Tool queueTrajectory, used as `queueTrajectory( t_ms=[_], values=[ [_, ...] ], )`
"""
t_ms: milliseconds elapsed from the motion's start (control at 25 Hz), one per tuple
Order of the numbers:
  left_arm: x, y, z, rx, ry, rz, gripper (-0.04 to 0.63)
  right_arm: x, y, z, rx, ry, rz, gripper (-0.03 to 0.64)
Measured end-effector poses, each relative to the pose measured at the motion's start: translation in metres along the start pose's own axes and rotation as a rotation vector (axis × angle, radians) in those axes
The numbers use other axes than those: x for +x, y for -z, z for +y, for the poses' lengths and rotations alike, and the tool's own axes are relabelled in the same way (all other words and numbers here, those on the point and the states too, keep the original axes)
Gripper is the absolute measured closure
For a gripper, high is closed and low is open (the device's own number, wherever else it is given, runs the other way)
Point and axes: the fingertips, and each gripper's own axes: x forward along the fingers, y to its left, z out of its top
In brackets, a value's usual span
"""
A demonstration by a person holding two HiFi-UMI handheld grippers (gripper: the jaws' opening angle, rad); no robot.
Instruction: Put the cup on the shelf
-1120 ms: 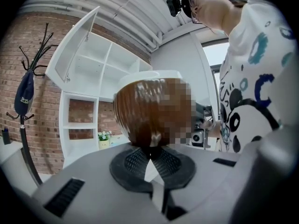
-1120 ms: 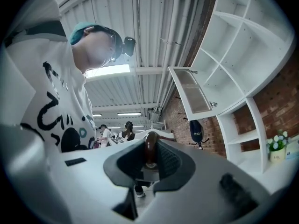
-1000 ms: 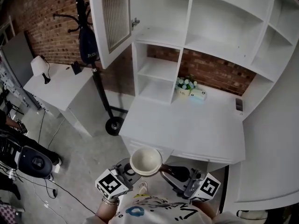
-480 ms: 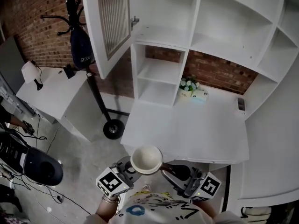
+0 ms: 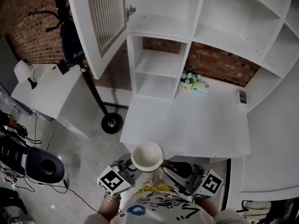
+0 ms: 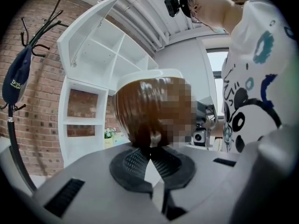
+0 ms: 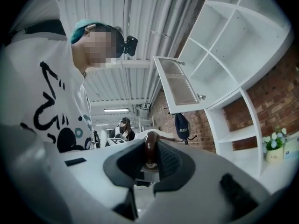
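L gripper (image 6: 150,149): tips nearly together, seemingly pinched cup (image 6: 152,108) base.
R gripper (image 7: 150,158): clamped narrow on handle (image 7: 150,146).
cup: just beyond both tips, held upright.
step: carry; shelf (image 5: 159,78) well ahead of fingers.
next: needed level lift fwd into a bay.

We have stepped closer to the shelf unit (image 5: 158,72), bringing the cup (image 5: 147,156) along, so the side table (image 5: 51,91) and lamp (image 5: 22,71) now sit further left.
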Motion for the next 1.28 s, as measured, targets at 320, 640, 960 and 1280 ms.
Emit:
queueTrajectory(
  t_ms=[320, 640, 960, 1280],
  values=[
    [0.014, -0.003, 0.036, -0.011, -0.049, 0.003, 0.58, 0.015, -0.001, -0.036, 0.018, -0.033, 0.0, 0.558],
    [0.044, -0.023, 0.089, -0.005, -0.111, -0.02, 0.58, 0.035, -0.015, -0.094, 0.006, -0.078, -0.014, 0.558],
    [0.081, -0.039, 0.134, -0.022, -0.169, -0.068, 0.58, 0.04, -0.021, -0.154, -0.01, -0.107, -0.023, 0.558],
    [0.102, -0.034, 0.167, -0.027, -0.191, -0.037, 0.58, 0.05, -0.015, -0.192, 0.029, -0.107, -0.017, 0.558]
  ],
)
